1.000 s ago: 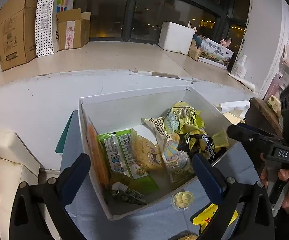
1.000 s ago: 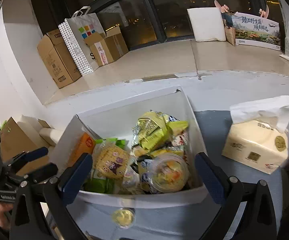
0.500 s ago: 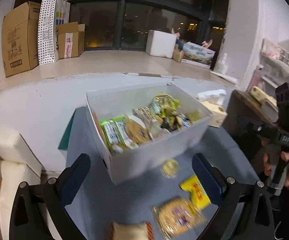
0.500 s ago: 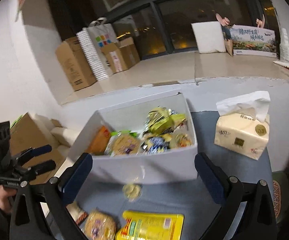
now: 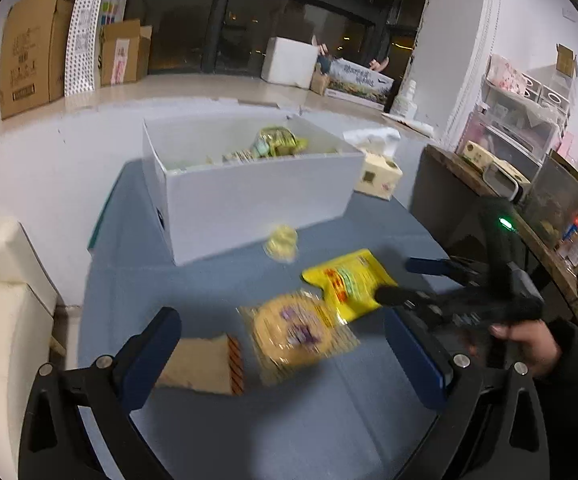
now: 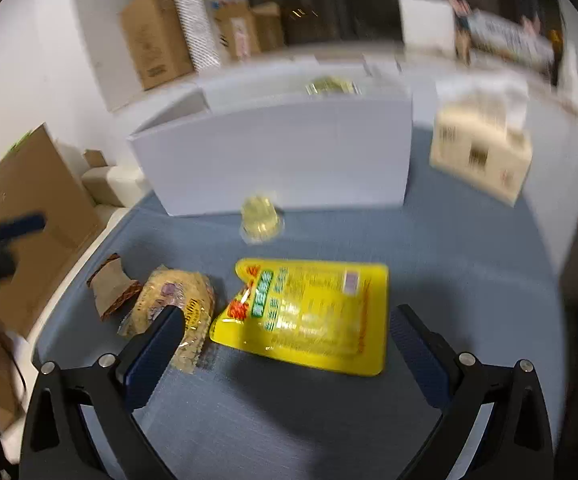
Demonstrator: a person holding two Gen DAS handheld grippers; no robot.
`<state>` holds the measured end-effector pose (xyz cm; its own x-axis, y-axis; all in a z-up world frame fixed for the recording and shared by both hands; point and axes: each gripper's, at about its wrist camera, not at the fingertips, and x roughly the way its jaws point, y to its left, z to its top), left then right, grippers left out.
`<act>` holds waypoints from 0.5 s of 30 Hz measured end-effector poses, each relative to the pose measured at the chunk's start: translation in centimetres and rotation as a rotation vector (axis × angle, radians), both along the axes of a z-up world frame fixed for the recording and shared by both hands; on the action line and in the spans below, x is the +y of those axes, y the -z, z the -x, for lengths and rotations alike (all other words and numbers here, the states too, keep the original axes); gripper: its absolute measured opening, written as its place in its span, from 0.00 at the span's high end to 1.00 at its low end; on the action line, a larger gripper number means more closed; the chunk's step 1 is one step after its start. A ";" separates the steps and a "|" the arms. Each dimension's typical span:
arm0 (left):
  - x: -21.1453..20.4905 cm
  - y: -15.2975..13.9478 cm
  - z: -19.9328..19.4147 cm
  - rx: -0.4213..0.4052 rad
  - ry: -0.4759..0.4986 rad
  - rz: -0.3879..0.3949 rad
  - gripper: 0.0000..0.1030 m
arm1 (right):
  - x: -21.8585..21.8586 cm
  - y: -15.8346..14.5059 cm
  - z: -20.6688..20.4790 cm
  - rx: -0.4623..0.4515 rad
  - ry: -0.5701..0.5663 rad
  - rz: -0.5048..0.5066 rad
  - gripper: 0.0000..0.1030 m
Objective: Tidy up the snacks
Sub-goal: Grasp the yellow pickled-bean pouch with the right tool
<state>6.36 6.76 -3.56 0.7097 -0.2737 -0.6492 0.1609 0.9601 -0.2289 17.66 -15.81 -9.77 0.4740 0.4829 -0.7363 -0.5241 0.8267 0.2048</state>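
Your flat yellow plastic snack pouch (image 6: 309,316) lies on the blue-grey table surface (image 6: 469,248), directly ahead of your right gripper (image 6: 285,344), whose jaws stand wide apart and empty. Just left of the pouch lies the clear-wrapped round biscuit pack (image 6: 177,312), touching the brown paper-wrapped snack bar (image 6: 111,288). A small clear jelly cup (image 6: 261,218) sits near the front wall of the white open-topped storage box (image 6: 281,160).

Your left gripper (image 5: 285,356) is likewise spread wide and holds nothing. Only its view shows snacks inside the box and your hand (image 5: 529,348) on the other gripper's handle. The cream tissue pack (image 5: 377,178) stands beside the box.
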 end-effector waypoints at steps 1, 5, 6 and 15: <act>-0.1 0.2 0.1 0.004 0.003 -0.001 0.00 | 0.3 0.5 -0.5 0.012 -0.003 0.008 0.00; -0.1 0.7 0.7 0.016 0.020 -0.009 0.00 | 1.0 0.7 -1.4 -0.051 -0.156 0.075 0.00; 0.0 0.8 0.7 0.018 0.021 -0.008 0.00 | 1.1 0.7 -1.9 -0.048 -0.231 0.087 0.00; 0.1 1.3 0.0 0.035 0.026 0.008 0.00 | 4.5 0.5 -3.5 -0.073 -0.778 0.353 0.00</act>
<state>6.36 6.83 -4.82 0.6792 -0.2972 -0.6711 0.1777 0.9537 -0.2426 21.16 -11.32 -10.24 0.1550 0.4383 -0.8854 -0.9705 0.2352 -0.0535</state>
